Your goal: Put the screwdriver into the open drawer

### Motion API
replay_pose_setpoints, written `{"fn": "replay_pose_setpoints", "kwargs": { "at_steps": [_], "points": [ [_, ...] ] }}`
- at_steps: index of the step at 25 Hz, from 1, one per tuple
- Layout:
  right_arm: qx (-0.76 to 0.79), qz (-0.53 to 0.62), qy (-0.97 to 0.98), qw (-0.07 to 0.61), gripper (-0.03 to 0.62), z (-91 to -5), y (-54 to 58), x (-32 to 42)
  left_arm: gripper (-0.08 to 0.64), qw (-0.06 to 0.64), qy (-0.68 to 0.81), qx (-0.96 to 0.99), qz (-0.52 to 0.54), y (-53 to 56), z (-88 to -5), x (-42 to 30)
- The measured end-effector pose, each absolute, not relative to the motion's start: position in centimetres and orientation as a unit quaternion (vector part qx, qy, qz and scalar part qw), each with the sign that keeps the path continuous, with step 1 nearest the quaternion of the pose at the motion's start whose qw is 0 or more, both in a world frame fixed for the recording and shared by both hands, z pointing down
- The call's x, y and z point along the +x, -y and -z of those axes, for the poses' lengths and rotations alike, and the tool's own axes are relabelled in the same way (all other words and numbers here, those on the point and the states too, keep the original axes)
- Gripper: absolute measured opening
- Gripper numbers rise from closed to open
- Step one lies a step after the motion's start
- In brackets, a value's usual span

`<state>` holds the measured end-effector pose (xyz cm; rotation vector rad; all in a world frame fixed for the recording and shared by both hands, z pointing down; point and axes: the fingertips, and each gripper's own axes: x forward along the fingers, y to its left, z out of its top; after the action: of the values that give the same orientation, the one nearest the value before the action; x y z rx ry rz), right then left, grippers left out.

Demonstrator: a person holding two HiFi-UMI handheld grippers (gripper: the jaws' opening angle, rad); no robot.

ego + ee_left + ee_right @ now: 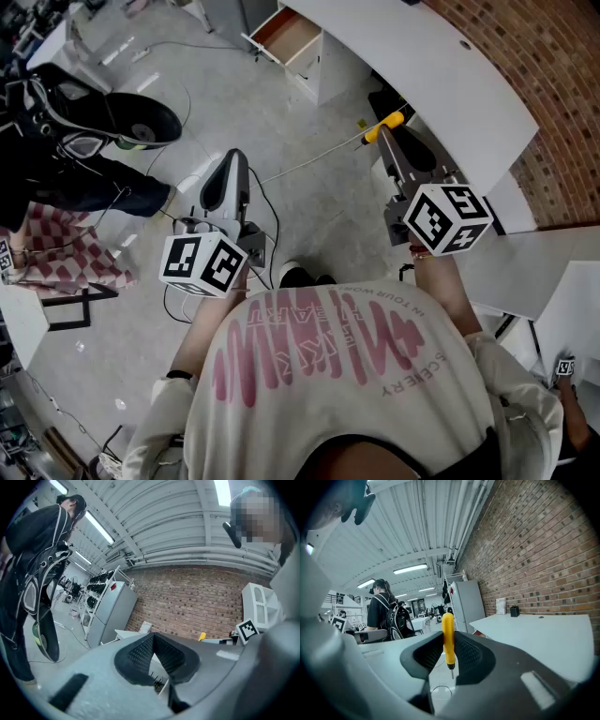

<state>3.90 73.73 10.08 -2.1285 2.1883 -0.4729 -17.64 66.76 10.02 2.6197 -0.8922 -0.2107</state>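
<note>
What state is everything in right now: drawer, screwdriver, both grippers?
drawer: open, screwdriver not in it yet.
screwdriver: clamped by its yellow handle, tip down.
right gripper: shut on the screwdriver.
left gripper: shut, nothing between its jaws.

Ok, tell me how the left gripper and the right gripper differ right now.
The right gripper is clamped on the yellow screwdriver. The left gripper has its jaws together on nothing. The right gripper is beside the white desk, while the left gripper is out over the grey floor. Both are the same grey build.
</note>
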Motion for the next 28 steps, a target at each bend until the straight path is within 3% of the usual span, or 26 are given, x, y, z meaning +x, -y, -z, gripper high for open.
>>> {"fn": "replay_pose_setpoints", "kwargs": {
  "at_steps": [15,23,28],
  "points": [
    [-0.690,0.144,-0.709,0.031,0.086,-12.5,-72.2,-0.1,0.002,0.184,0.307,0.928,0.099,-65.0,-12.9,-21.4],
    [-0.670,0.124,-0.729,0.064,0.087,-9.5,-72.5,-1.6,0.002,0.152,0.314,0.931,0.110,-66.0,-9.4,-22.8],
    [-0.669,0.128,-0.731,0.047,0.087,-9.8,-71.2,-4.6,0.002,0.163,0.305,0.933,0.100,-64.8,-9.7,-24.6]
  ]
}}
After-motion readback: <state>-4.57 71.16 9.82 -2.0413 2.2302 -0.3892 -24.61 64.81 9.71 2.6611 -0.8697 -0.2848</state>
